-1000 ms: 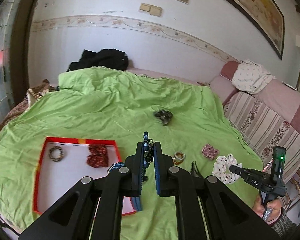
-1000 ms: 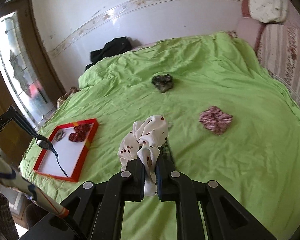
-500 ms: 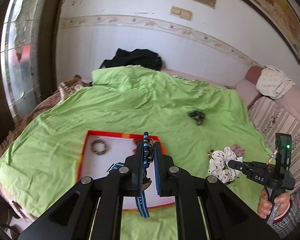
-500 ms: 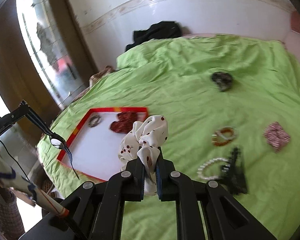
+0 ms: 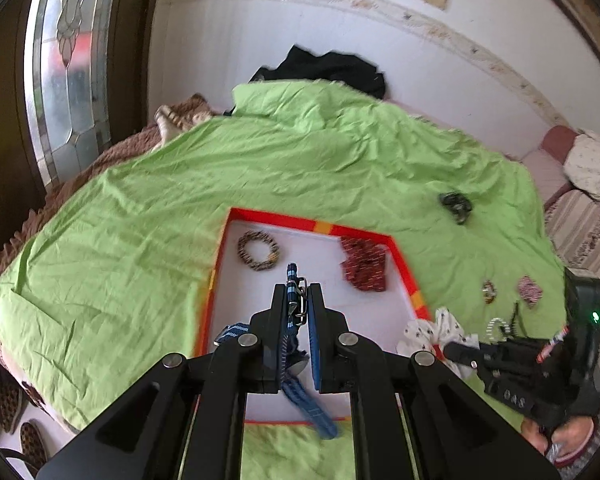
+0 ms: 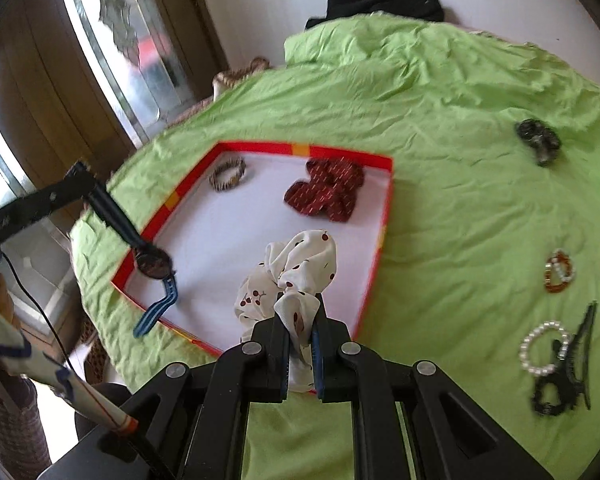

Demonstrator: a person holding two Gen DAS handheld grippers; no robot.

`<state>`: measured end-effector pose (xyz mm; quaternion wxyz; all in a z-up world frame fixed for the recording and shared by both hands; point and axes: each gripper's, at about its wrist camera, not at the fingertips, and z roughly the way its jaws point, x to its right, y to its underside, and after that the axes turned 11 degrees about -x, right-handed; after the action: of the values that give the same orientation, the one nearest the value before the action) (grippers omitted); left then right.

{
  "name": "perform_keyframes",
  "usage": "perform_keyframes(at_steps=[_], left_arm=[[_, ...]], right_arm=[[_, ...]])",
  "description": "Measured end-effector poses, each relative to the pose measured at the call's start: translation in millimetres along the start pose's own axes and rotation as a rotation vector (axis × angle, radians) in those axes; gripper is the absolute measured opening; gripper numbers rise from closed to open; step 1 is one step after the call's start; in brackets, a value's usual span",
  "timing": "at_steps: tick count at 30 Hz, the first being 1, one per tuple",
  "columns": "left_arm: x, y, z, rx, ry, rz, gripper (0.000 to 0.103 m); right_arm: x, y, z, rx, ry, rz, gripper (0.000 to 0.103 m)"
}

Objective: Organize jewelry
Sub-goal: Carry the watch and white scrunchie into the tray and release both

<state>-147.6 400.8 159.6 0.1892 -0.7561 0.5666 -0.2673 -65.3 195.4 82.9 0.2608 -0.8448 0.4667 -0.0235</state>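
My left gripper (image 5: 298, 294) is shut on a blue-strapped wristwatch (image 5: 291, 280) and hangs over the near part of a red-rimmed white tray (image 5: 404, 270). The watch's strap (image 6: 156, 310) dangles above the tray's near corner. My right gripper (image 6: 300, 310) is shut on a white cherry-print scrunchie (image 6: 296, 262) just above the tray's near right side. A striped bracelet (image 6: 228, 174) and a dark red scrunchie (image 6: 326, 194) lie in the tray (image 6: 386, 216).
On the green sheet (image 6: 440, 92) to the right lie a dark scrunchie (image 6: 538, 140), an amber bead bracelet (image 6: 559, 271), a pearl bracelet (image 6: 540, 346) and a black claw clip (image 6: 564, 376). A glass door (image 5: 60, 80) stands left, past the bed's edge.
Both grippers have swung left and down with their loads, from over the loose items to over the tray. Neither grip has changed.
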Motion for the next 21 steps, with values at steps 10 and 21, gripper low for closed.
perform_keyframes(at_steps=[10, 21], left_arm=[[-30.6, -6.1, 47.9, -0.072, -0.013, -0.061, 0.009], [-33.1, 1.8, 51.4, -0.088, -0.012, -0.103, 0.01]], right_arm=[[-3.5, 0.7, 33.8, -0.064, 0.049, -0.002, 0.01], [-0.5, 3.1, 43.6, -0.072, 0.077, -0.001, 0.021]])
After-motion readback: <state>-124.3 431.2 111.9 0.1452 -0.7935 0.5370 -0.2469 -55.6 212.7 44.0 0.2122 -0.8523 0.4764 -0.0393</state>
